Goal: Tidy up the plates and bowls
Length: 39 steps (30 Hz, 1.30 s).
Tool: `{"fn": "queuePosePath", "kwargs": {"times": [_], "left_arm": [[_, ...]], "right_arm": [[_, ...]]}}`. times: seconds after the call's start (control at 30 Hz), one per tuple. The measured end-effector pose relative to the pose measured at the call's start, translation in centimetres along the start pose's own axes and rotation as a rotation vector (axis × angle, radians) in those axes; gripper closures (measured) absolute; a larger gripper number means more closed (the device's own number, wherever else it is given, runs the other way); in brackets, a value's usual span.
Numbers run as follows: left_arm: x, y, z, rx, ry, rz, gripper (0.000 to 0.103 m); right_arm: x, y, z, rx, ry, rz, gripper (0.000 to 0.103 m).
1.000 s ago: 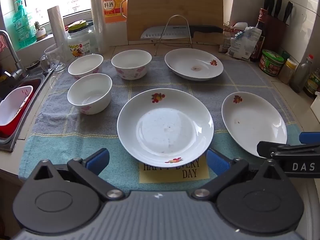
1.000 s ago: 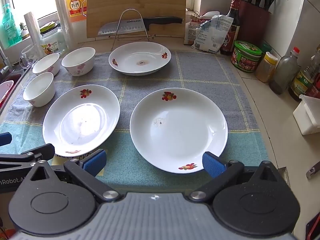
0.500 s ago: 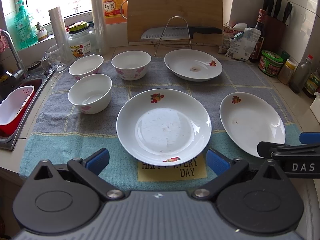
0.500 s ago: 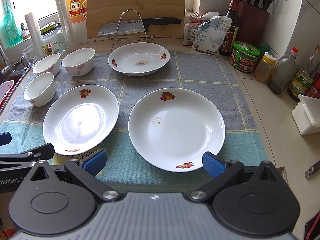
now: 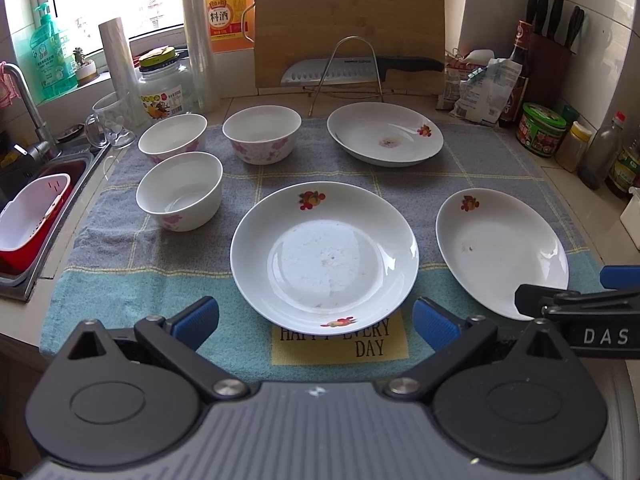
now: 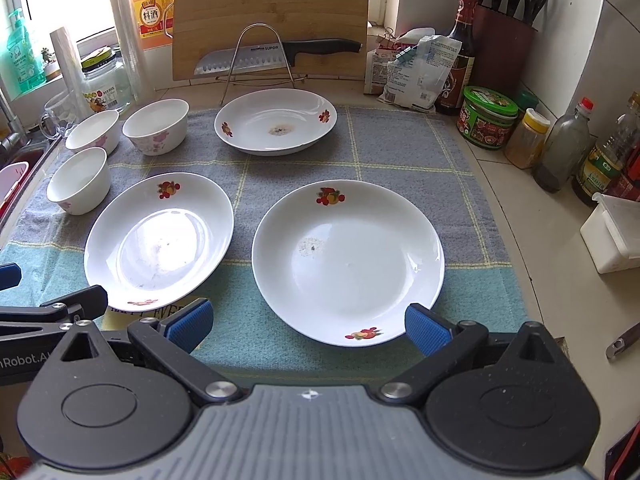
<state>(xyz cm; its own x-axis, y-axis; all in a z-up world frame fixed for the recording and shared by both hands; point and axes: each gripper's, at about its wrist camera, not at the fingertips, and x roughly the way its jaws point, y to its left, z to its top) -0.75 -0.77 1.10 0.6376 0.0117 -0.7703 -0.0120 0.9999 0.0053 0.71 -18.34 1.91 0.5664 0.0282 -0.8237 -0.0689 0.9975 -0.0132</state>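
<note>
Both claws, left claw and right claw, gape before plates, bowls beyond

White plates w/ red fruit prints; white bowls w/ pink flowers; grey-teal checked towel

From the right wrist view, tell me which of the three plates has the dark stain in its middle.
The far plate, in front of the knife rack. Its centre carries a brownish smudge; the two nearer plates show only faint marks.
</note>
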Motion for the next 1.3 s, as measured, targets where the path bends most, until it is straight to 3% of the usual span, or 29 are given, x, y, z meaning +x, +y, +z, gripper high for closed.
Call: {"fn": "queuePosePath", "kwargs": {"times": [1.3], "left_arm": [[-0.36, -0.44, -0.02, -0.015, -0.01, 0.01, 0.001]], "right_arm": [[-0.11, -0.51, 0.2, -0.019, -0.012, 0.019, 0.0]]}}
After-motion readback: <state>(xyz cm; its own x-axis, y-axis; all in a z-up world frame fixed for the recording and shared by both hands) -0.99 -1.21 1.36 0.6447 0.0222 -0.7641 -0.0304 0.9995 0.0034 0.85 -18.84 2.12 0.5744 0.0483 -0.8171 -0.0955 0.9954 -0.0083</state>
